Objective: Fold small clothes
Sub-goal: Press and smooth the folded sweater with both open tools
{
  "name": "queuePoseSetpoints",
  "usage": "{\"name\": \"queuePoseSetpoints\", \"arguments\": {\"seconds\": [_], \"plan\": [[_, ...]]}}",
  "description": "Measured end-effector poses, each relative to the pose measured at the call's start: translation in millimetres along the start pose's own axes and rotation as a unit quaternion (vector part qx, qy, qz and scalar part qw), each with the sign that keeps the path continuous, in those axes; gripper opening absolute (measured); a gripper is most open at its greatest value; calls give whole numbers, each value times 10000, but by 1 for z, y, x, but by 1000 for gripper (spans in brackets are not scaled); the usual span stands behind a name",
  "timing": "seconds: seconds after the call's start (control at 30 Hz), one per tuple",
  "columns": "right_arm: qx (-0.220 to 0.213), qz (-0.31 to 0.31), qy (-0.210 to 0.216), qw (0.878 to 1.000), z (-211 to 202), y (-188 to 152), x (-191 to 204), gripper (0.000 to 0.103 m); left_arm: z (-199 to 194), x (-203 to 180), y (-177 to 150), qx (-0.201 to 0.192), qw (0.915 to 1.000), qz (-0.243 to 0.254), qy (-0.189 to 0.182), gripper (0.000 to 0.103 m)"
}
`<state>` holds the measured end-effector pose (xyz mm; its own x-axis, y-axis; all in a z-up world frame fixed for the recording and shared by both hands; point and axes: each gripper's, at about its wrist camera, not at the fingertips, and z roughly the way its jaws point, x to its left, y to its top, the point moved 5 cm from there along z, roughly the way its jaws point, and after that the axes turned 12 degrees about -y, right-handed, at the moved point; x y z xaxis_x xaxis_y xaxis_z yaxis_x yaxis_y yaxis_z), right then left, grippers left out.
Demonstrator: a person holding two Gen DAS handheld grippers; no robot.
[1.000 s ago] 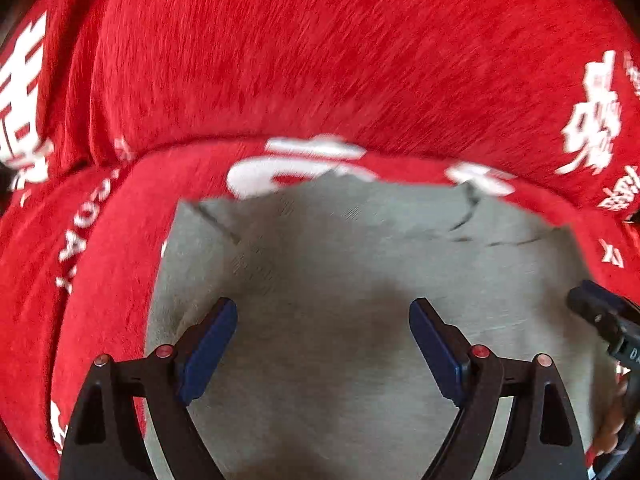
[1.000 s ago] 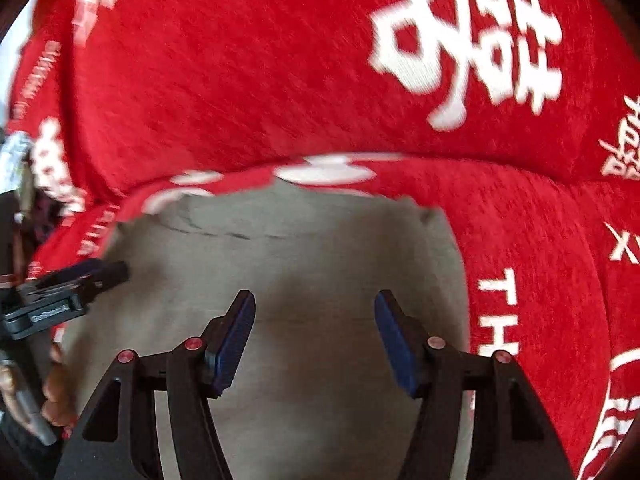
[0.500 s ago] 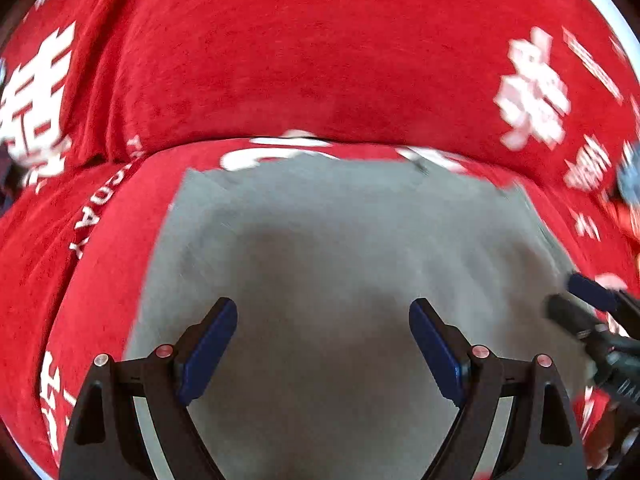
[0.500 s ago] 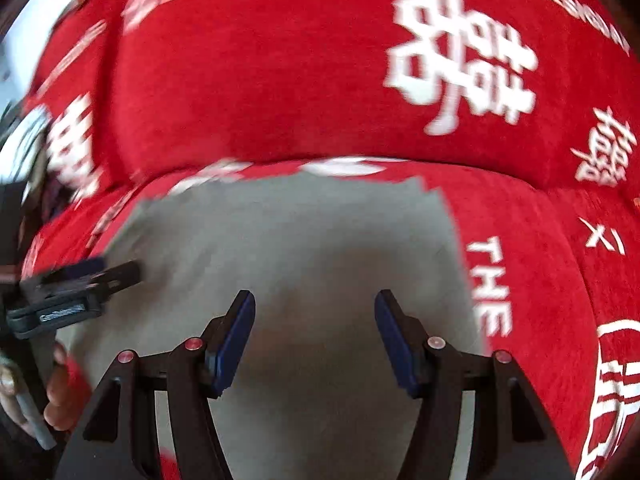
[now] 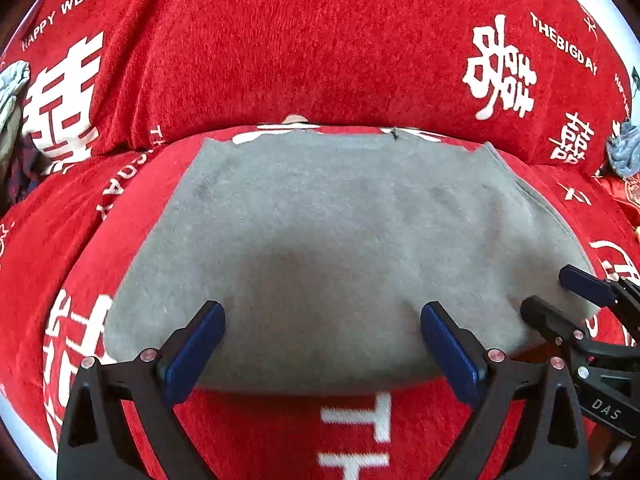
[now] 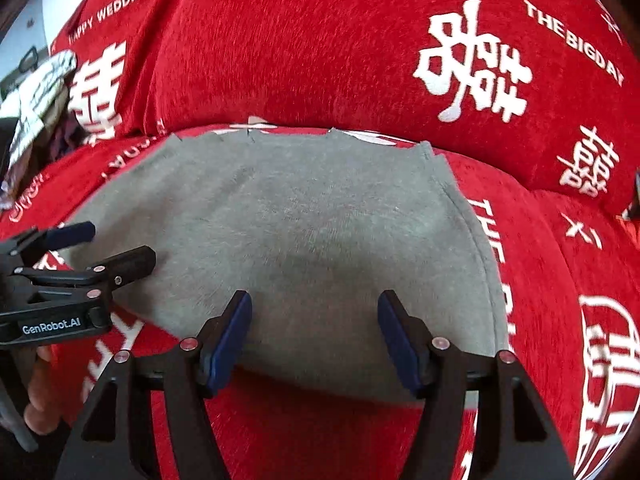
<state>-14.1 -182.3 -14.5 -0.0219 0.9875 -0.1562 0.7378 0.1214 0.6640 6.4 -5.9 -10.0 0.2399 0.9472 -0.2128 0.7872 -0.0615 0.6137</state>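
A grey garment (image 5: 320, 232) lies flat and folded on a red sofa seat; it also shows in the right wrist view (image 6: 304, 232). My left gripper (image 5: 322, 340) is open and empty, hovering over the garment's near edge. My right gripper (image 6: 314, 328) is open and empty, over the near edge further right. The right gripper also shows in the left wrist view (image 5: 560, 296) at the garment's right corner. The left gripper also shows in the right wrist view (image 6: 116, 248) at the garment's left side.
The red sofa cover (image 5: 320, 40) with white lettering rises as a backrest behind the garment. Bluish cloth (image 5: 624, 152) lies at the far right, pale cloth (image 5: 12, 84) at the far left. A patterned item (image 6: 40, 88) sits on the left.
Both grippers have pulled back toward me and up, so the whole garment and the seat in front of it now show. The garment's back edge looks smoother. Both stay open.
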Motion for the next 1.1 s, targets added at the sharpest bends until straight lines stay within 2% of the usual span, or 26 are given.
{"name": "queuePoseSetpoints", "arguments": {"seconds": [0.13, 0.23, 0.27, 0.47, 0.67, 0.77, 0.83, 0.9, 1.0, 1.1], "plan": [[51, 202, 32, 9998, -2, -6, 1, 69, 2, -7, -9, 3, 9999, -23, 100, 99], [34, 106, -22, 9999, 1, -8, 5, 71, 6, -4, -13, 28, 9999, -54, 102, 99], [52, 94, -59, 9999, 3, -10, 3, 73, 7, -2, -15, 45, 9999, -35, 115, 103], [130, 483, -195, 9986, 8, -25, -32, 74, 5, 3, -22, 9, 10000, 52, 77, 103], [218, 482, -169, 9985, 7, -26, -36, 74, 3, 3, -23, 32, 10000, 46, 56, 103], [337, 714, -109, 9968, 6, -27, -48, 74, -4, 7, -25, 159, 9999, 13, 7, 102], [511, 1142, -187, 9920, -3, -26, -61, 74, -18, 13, -27, 172, 9998, -111, 62, 102], [260, 1289, -406, 9905, -21, -17, -68, 76, -36, 22, -23, -54, 9997, -235, 38, 102], [48, 1194, -251, 9925, -28, -2, -62, 76, -44, 28, -8, -188, 9989, -419, -65, 102], [112, 1023, -121, 9946, -13, 6, -48, 76, -31, 33, 5, -167, 9988, -455, 63, 102]]}}
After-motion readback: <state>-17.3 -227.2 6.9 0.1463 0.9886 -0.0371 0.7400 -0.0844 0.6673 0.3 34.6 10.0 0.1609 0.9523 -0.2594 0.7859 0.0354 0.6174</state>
